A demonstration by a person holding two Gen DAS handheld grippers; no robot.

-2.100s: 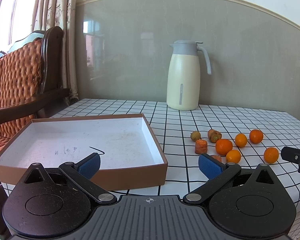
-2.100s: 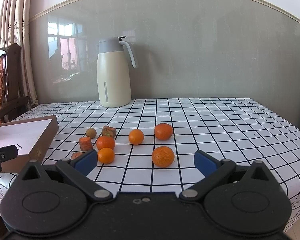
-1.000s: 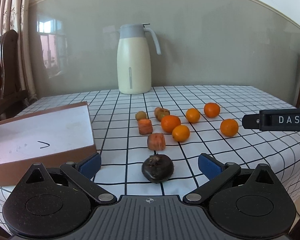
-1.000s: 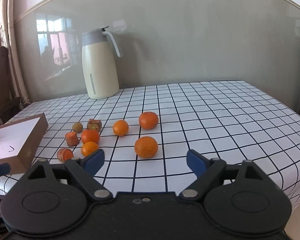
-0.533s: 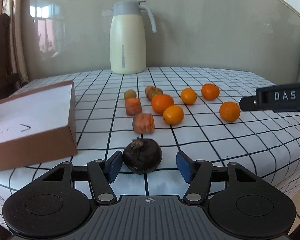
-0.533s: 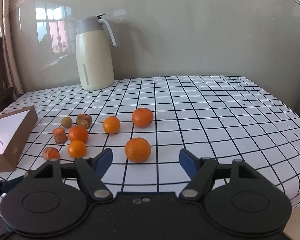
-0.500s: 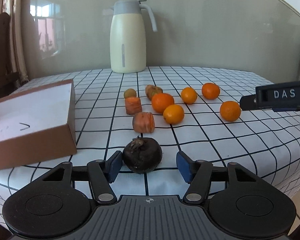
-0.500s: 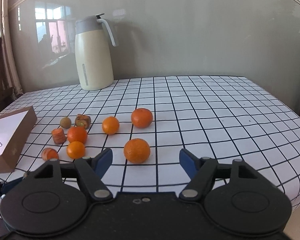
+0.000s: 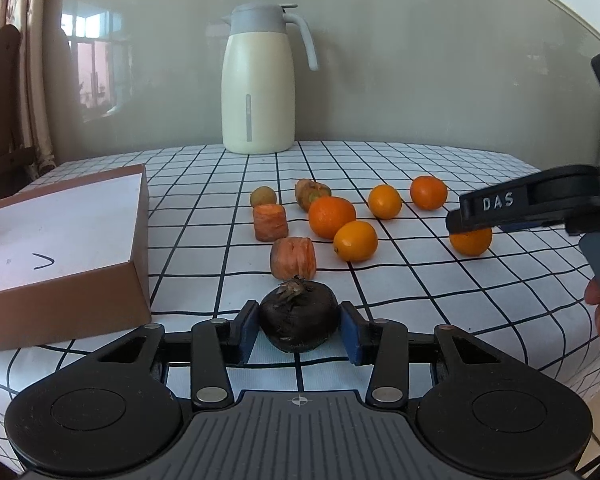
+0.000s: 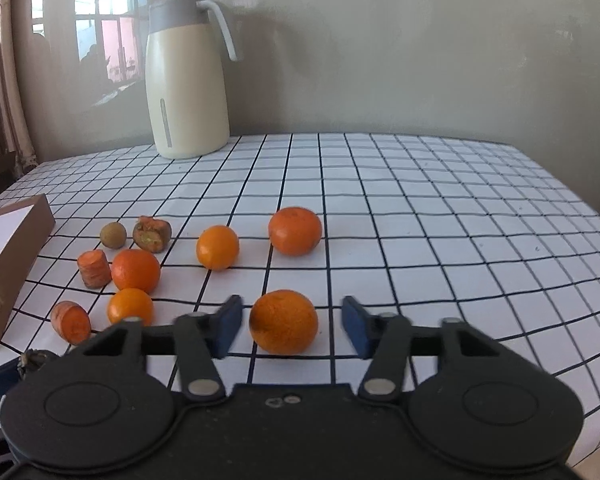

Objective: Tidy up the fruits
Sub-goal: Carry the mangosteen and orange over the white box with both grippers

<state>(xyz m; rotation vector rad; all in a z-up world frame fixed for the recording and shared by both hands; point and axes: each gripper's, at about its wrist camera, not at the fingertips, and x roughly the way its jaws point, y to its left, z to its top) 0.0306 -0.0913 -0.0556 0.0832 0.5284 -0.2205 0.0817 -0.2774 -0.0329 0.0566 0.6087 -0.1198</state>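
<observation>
My left gripper (image 9: 299, 330) is shut on a dark mangosteen (image 9: 299, 321) resting on the checked tablecloth near the front edge. My right gripper (image 10: 292, 326) is open around an orange mandarin (image 10: 283, 321), with gaps on both sides; it also shows in the left wrist view (image 9: 471, 240) behind the right gripper's finger. Several more oranges (image 9: 332, 217) and carrot pieces (image 9: 293, 257) lie in a cluster behind. A shallow brown box (image 9: 66, 268) with a white inside sits at the left.
A cream thermos jug (image 9: 260, 80) stands at the back of the table by the wall. A small brown fruit (image 10: 113, 235) and a rotten-looking fruit (image 10: 152, 234) lie at the cluster's far side. A wooden chair (image 9: 0, 100) stands at the left.
My left gripper has closed onto the mangosteen. My right gripper has moved forward and narrowed around the nearest mandarin.
</observation>
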